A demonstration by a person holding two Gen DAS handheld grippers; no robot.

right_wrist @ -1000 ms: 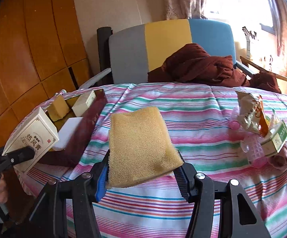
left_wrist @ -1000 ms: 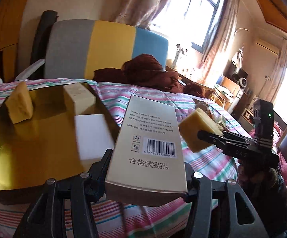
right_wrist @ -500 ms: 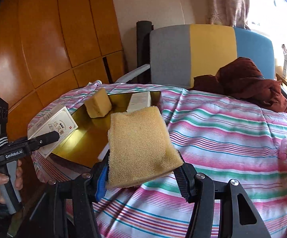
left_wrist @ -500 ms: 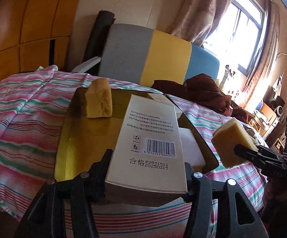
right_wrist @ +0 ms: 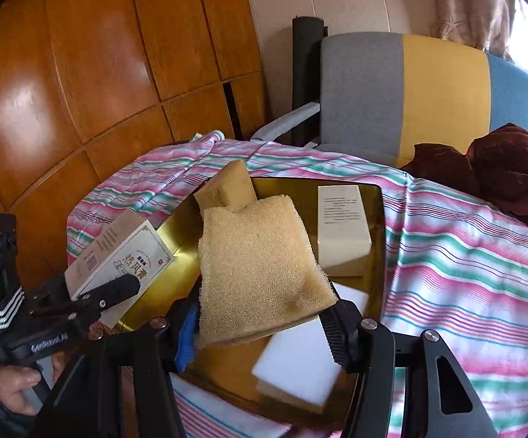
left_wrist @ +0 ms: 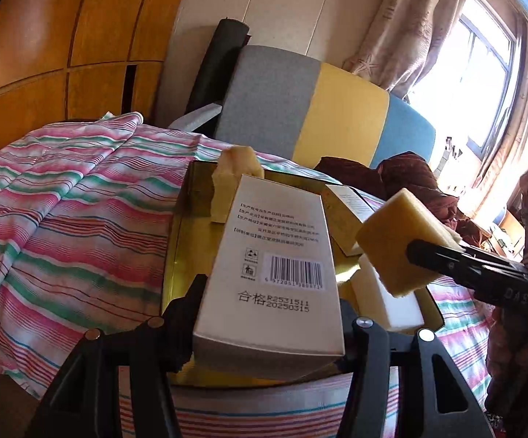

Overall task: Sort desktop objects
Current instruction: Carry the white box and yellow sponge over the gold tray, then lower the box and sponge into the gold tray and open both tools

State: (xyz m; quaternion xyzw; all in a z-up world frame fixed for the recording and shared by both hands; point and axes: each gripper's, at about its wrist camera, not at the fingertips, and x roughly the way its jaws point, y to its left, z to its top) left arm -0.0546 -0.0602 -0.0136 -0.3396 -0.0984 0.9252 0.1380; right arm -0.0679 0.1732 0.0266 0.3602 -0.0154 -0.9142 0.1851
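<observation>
Both fingers grip loads — left gripper [left_wrist: 269,323] a box [left_wrist: 271,273], right gripper [right_wrist: 260,323] a sponge [right_wrist: 260,266] — and could collide over the crowded gold tray [right_wrist: 377,219], toppling the carton [right_wrist: 342,230] at 1 o'clock.

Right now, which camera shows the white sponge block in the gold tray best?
The right wrist view: the white sponge block lies in plain sight on the gold tray. In the left wrist view the held yellow sponge hides most of it.

The gold tray [right_wrist: 176,277] has bare floor in its middle and along its left side. A sponge block [right_wrist: 227,186] fills the tray's far left corner, a cream box [right_wrist: 342,226] its far right, and a white foam pad [right_wrist: 300,368] its near right corner.
</observation>
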